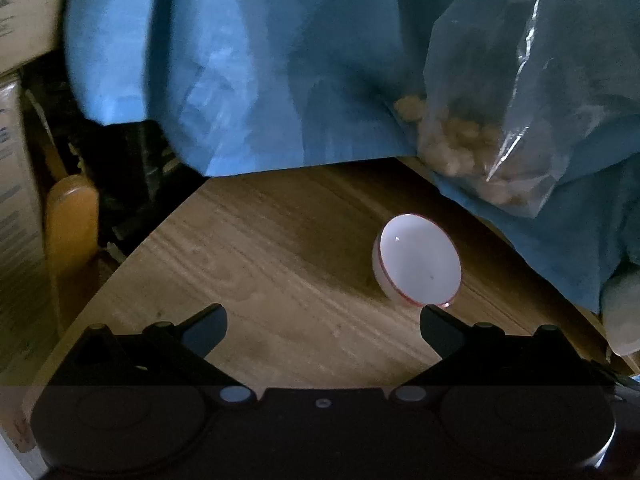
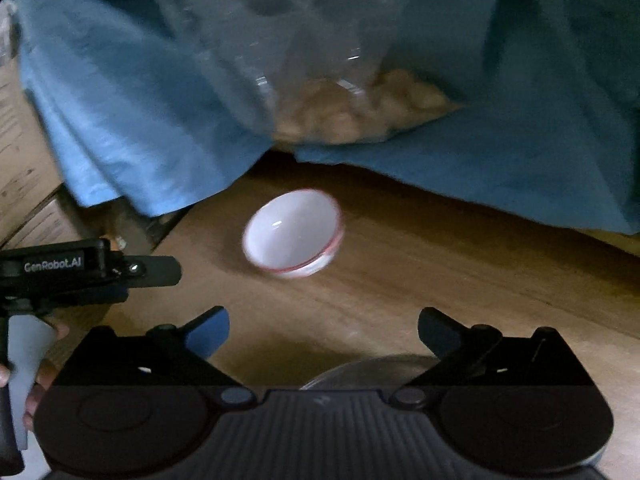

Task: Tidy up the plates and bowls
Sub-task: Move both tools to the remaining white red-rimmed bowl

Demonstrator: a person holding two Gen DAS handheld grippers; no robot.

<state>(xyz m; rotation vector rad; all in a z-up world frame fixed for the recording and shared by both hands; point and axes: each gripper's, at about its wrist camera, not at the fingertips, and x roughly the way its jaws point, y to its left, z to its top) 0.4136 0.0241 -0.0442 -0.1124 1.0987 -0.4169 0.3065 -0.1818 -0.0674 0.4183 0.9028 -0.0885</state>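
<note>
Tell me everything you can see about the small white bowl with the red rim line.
The small white bowl with a thin red rim line looks glossy, like ceramic or melamine, and appears empty. It sits on the brown wooden table, tilted, so its opening faces partly sideways rather than straight up. It lies near the draped blue cloth and below the clear plastic bag of pale lumps, touching neither. No gripper holds it; in the left wrist view it appears just beyond one fingertip.

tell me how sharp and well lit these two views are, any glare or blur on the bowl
Left wrist view: dim, the white bowl fairly sharp with a small glint, the edges curved by the fisheye. Right wrist view: equally dim, the bowl smeared by motion blur, with glare streaks on the plastic bag.
</note>
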